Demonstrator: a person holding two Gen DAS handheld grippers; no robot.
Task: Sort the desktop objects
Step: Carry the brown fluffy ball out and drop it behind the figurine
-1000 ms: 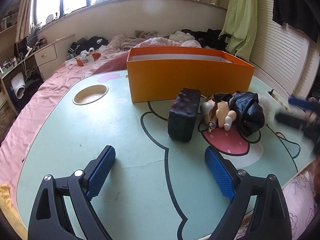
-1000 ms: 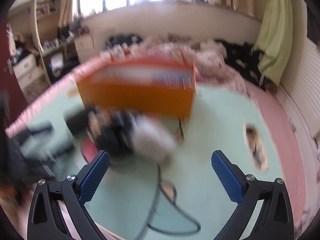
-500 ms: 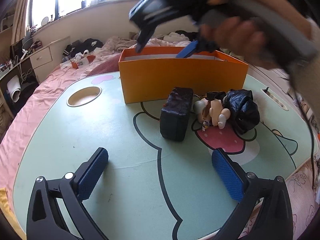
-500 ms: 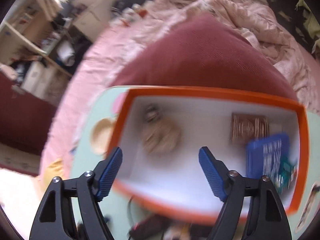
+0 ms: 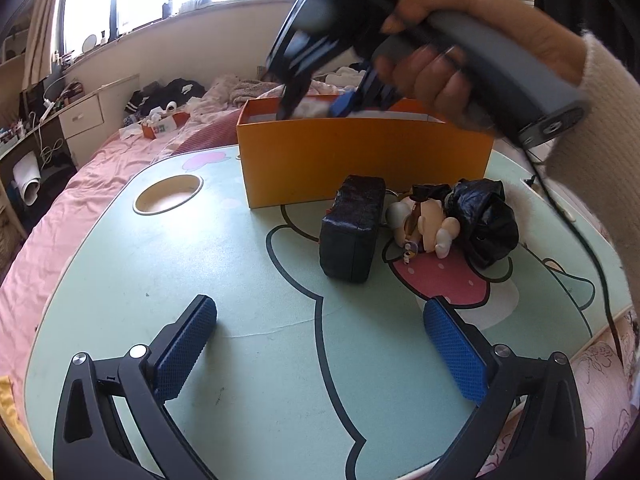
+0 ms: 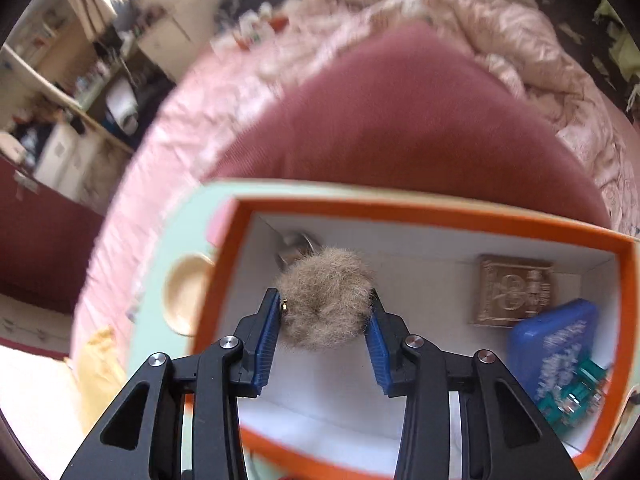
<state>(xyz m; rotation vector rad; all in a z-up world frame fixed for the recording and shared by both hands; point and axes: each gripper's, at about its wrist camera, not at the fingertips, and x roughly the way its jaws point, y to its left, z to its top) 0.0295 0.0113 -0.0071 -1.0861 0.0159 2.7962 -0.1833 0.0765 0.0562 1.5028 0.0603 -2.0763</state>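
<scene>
The right gripper (image 6: 326, 316), its jaws just closing, pinches the fur pompom (image 6: 326, 298) inside the orange box (image 6: 440, 218); lift it straight up, clear of the walls. The left gripper (image 5: 320, 354) hovers wide open over the worktop (image 5: 248, 264).

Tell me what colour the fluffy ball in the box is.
Light brownish-grey; the fluffy ball shows best in the right wrist view.
</scene>
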